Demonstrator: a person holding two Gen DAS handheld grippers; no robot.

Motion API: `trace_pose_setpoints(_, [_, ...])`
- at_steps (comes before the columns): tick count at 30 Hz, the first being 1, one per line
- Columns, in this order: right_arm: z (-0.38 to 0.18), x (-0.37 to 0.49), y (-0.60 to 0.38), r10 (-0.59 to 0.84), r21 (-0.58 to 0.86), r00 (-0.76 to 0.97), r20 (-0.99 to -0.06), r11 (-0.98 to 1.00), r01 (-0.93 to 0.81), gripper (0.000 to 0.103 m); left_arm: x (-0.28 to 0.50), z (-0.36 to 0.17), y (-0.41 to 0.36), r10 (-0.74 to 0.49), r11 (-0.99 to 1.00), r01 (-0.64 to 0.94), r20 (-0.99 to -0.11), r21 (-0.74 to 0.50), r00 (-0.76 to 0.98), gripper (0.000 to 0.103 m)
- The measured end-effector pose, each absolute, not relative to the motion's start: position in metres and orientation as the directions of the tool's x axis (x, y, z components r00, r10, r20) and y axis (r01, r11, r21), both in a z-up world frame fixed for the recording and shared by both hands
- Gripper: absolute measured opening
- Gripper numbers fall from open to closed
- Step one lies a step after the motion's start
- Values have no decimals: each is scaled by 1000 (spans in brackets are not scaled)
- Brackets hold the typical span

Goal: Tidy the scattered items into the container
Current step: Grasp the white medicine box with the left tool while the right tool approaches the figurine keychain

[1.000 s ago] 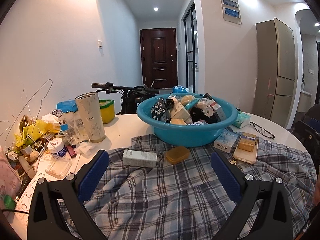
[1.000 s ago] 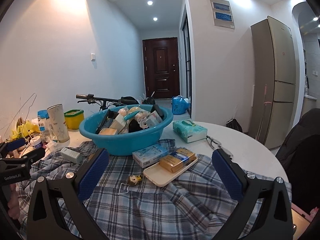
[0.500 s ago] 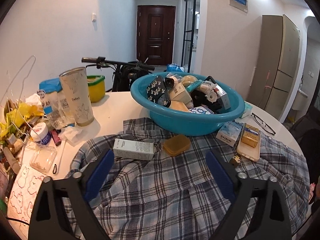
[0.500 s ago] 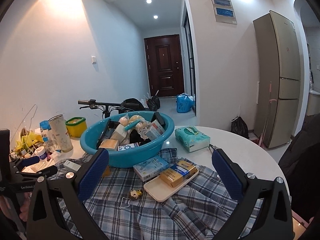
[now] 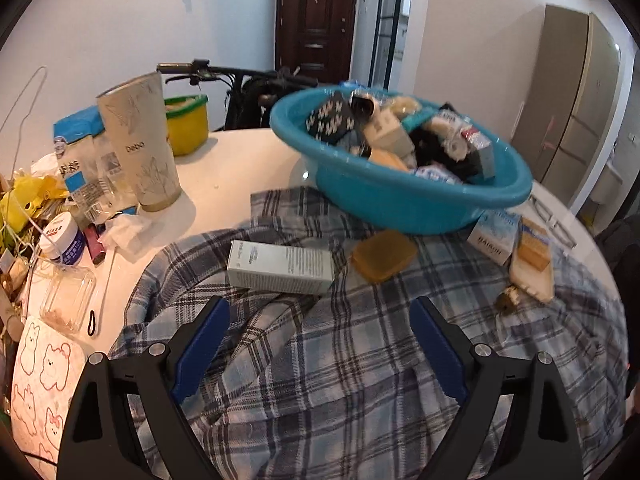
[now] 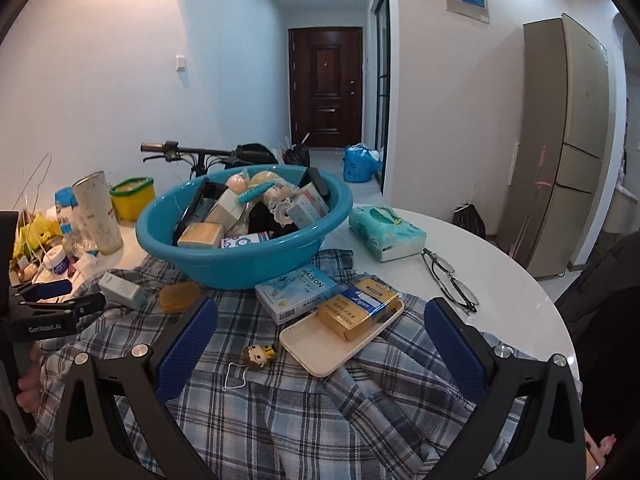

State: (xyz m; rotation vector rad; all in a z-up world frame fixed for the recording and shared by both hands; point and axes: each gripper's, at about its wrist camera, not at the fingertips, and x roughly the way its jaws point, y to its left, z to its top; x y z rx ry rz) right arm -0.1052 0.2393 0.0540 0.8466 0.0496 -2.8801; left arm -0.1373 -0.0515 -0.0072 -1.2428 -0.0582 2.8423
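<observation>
white box (image 5: 280,267) — just beyond open jaws

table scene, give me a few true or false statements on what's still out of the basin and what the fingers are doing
1. The white carton lies on the plaid cloth, outside the blue basin. True.
2. The left gripper is clamped on the carton. False: its fingers stand apart with only cloth between them, short of the carton.
3. The gold pack rests on the cream tray. True.
4. The glasses are inside the basin. False: they lie on the bare white table.
5. The right gripper holds the tissue pack. False: it is open and empty.
</observation>
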Motion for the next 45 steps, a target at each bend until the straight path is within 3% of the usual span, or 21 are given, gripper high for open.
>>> trace_pose_setpoints(11, [36,-138,209,-166,-13,-741,-651,-973,230,103,-174,-25,-52,-1,-998,-48,-762,42,-648,93])
trace_pose_setpoints(27, [-16,-168,191,-185,10,-635,-750,-963,268,102,-208,-50,-67,29,-996,-80,-789,25,-614,93])
trace_pose_setpoints(39, [-32,-170,183,-212,25,-600,-772,-952,305,102,-216,-49,-61,41,-995,-100,-776,28,-630,93])
trace_pose_setpoints(45, [-33,-171,186,-209,25,-599,-773,-954,300,102,-223,-56,-82,65,-998,-55,-795,-40,-604,94])
